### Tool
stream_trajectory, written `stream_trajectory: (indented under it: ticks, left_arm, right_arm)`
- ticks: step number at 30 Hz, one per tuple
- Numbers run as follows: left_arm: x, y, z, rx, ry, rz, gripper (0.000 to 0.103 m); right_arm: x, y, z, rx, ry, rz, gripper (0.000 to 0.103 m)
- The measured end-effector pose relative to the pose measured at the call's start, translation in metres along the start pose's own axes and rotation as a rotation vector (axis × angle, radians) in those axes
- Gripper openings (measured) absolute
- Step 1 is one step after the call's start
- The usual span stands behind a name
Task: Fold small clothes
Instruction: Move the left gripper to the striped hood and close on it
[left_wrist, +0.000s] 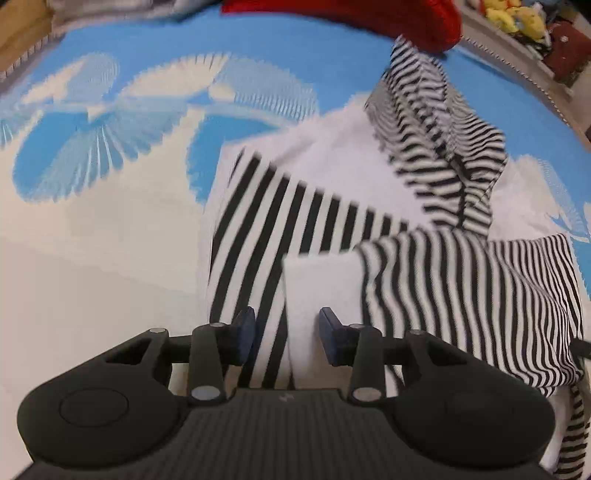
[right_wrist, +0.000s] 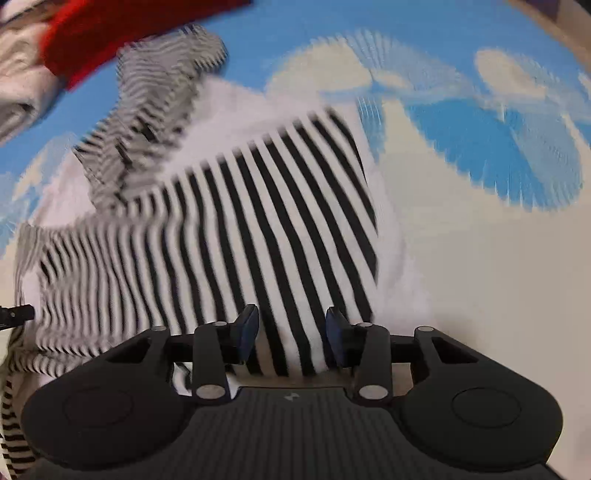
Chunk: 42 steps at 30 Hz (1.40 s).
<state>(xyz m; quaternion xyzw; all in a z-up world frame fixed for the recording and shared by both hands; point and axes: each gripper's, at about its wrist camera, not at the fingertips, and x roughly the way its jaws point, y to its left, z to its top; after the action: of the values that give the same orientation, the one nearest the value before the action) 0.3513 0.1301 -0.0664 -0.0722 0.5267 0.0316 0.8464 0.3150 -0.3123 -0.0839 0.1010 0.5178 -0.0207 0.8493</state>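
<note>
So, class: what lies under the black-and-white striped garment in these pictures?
The black-and-white striped garment lies on a blue-and-cream patterned mat. A plain white cloth part shows beside its stripes. Anything directly beneath the fabric is covered and cannot be seen.

Blue-and-cream patterned mat (left_wrist: 110, 229) carries striped garment (left_wrist: 280, 221), red cloth (left_wrist: 424, 26).

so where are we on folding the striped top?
Done: partly folded striped top lies on the blue mat, sleeve bunched. In hand: nothing; left gripper and right gripper open above it. Left: finish it; red garment waits.
</note>
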Motion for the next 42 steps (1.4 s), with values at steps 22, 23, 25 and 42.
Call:
stream_trajectory:
  ticks: [22, 23, 25, 42]
  left_arm:
    - [0.015, -0.025, -0.020, 0.093, 0.082, -0.022, 0.051]
    - [0.015, -0.024, -0.020, 0.091, 0.078, -0.023, 0.053]
    - [0.008, -0.020, -0.017, 0.071, 0.065, -0.019, 0.053]
    - [-0.140, -0.019, 0.061, 0.095, -0.330, -0.054, 0.051]
  right_arm:
    - [0.016, 0.018, -0.004, -0.038, 0.052, -0.053, 0.043]
    - [0.012, 0.018, -0.002, -0.034, 0.045, -0.051, 0.043]
    - [0.004, 0.019, 0.001, -0.029, 0.018, -0.041, 0.043]
    - [-0.085, 0.005, 0.030, -0.031, -0.222, 0.045, 0.032]
